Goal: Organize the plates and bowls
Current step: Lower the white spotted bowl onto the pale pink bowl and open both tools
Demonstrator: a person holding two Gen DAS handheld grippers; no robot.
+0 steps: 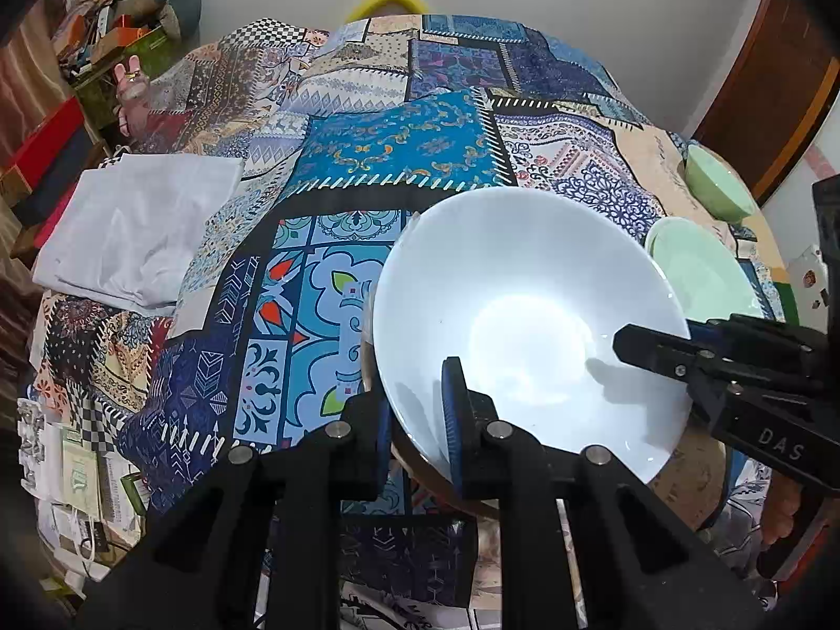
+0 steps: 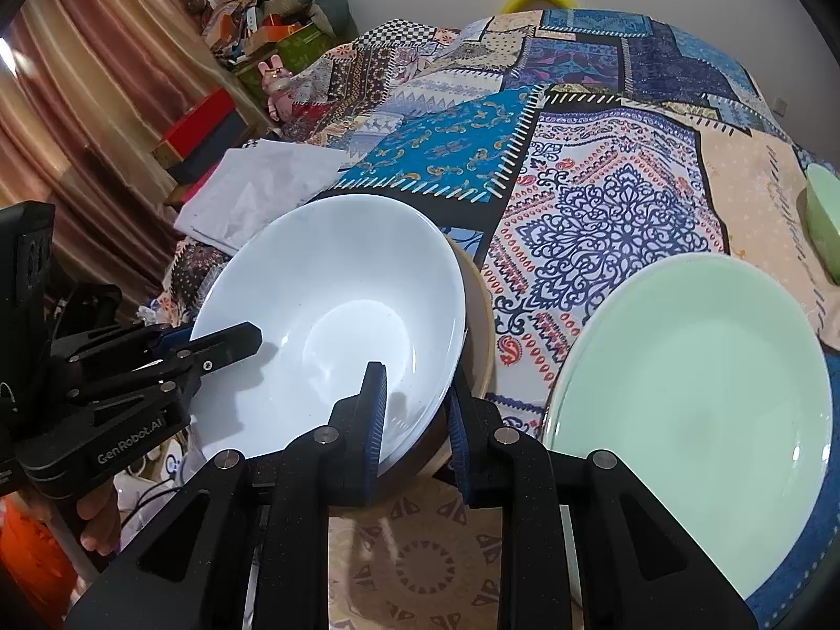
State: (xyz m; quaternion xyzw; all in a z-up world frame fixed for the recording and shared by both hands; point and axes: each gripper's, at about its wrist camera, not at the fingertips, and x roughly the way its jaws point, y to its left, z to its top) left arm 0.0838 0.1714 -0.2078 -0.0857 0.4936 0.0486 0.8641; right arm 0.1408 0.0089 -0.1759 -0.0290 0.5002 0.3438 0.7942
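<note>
A large white bowl (image 1: 525,315) (image 2: 325,304) sits tilted inside a tan bowl (image 2: 480,336) on the patchwork tablecloth. My left gripper (image 1: 417,399) is shut on the white bowl's near rim, one finger inside and one outside. My right gripper (image 2: 415,394) is shut on the opposite rim in the same way. Each gripper also shows in the other's view, the right gripper (image 1: 661,336) clamped at the bowl's right edge and the left gripper (image 2: 210,338) at its left edge. A pale green plate (image 2: 682,394) (image 1: 698,273) lies flat just right of the bowls.
A small green bowl (image 1: 714,184) (image 2: 824,220) stands further right near the table edge. A folded white cloth (image 1: 136,231) (image 2: 262,184) lies at the left. Boxes and clutter (image 2: 262,26) line the far left wall beside curtains.
</note>
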